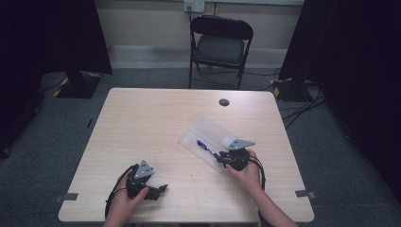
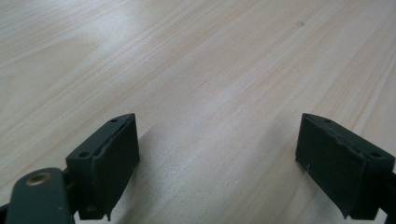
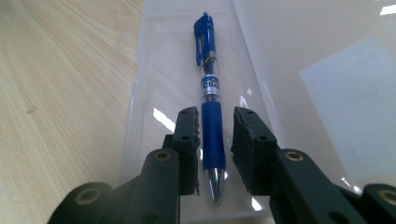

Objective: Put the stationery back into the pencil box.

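right gripper (image 3: 215,149) sits over the blue pen (image 3: 208,88), which lies in the open clear plastic case (image 3: 140,93) toward the right edge of the table (image 1: 142,118); jaws are slightly apart, one on each side of the rubber grip, small gaps both sides, pads not pressing; pen rests flat on the case floor, tip toward the gripper, clip end away; step reads as placing the pen in the case, or just short of picking it out, can't say which; next move either way needs a straight lift clear of the case wall without dragging the pen or tipping the lid; left gripper (image 2: 217,154) is parked near the front edge, left of centre, jaws wide, nothing between them, bare wood under it; surface is pale wood laminate with a grommet hole (image 1: 224,102) near the back edge; room: grey carpet, black folding chair (image 1: 220,45) behind the table, dark curtains both sides, cables on the floor at right
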`<state>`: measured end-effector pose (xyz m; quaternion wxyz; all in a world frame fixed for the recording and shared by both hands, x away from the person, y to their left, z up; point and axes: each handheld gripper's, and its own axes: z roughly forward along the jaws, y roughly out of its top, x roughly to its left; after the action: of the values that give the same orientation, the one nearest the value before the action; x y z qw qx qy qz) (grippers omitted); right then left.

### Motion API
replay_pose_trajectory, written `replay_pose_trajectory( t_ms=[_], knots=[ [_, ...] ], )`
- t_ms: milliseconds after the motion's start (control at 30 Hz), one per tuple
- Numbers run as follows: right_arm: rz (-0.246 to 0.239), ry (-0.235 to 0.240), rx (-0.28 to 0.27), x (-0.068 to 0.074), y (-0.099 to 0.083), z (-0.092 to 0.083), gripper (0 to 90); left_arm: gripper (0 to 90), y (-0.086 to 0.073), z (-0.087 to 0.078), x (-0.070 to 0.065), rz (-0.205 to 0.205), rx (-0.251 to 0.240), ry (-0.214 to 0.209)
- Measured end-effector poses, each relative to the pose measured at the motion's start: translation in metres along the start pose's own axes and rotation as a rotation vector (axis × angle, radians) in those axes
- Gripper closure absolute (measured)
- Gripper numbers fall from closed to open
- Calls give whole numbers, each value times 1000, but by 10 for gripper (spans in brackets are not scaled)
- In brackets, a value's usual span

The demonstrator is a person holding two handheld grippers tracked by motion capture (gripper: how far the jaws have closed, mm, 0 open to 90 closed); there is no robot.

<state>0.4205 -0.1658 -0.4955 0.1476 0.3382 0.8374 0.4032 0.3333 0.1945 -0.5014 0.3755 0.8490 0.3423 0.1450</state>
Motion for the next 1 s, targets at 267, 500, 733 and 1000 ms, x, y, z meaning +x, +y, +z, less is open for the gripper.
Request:
replay_pose_trajectory(
  t_ms=[267, 500, 733, 1000],
  knots=[
    [-6, 6, -22, 3, 3, -3, 633, 130, 0, 0, 0, 0, 0, 0],
    [-11, 7, -31, 7, 9, -8, 511, 130, 0, 0, 0, 0, 0, 0],
    [-10, 28, -44, 11, 12, -12, 413, 130, 0, 0, 0, 0, 0, -1],
    [-30, 35, -18, 18, 17, -16, 260, 129, 0, 0, 0, 0, 0, -1]
  ],
)
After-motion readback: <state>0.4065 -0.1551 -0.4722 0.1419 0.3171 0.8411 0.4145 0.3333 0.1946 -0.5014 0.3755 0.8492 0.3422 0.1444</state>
